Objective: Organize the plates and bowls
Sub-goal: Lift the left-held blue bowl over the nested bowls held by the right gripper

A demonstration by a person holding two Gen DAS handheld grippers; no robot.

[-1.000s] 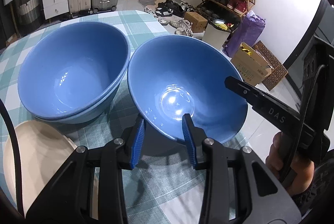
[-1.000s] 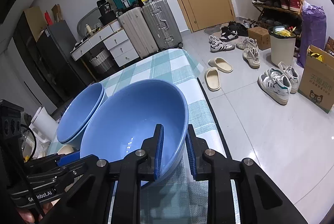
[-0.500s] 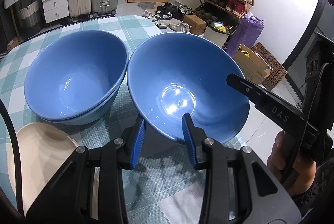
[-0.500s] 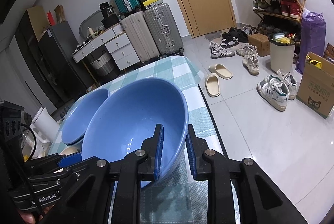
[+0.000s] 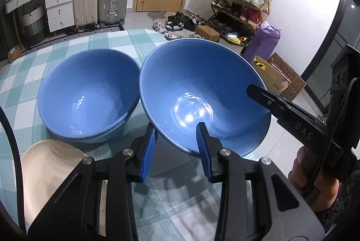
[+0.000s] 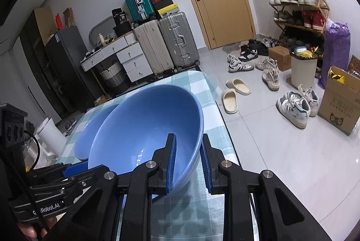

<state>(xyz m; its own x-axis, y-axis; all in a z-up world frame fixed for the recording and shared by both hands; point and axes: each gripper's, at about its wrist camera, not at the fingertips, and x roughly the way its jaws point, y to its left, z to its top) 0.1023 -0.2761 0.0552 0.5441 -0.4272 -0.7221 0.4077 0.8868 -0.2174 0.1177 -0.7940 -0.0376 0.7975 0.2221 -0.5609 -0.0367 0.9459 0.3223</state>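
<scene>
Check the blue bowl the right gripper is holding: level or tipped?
Tipped. The blue bowl hangs clear of the checked tablecloth, its rim slanting, clamped at one edge by the right gripper.

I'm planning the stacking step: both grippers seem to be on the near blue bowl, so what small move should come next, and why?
Probably carry the held blue bowl leftward over the stacked blue bowls and lower it in. The right gripper and the left gripper both straddle its rim, it looks tilted and raised off the checked tablecloth, and the stack sits right beside it.
</scene>
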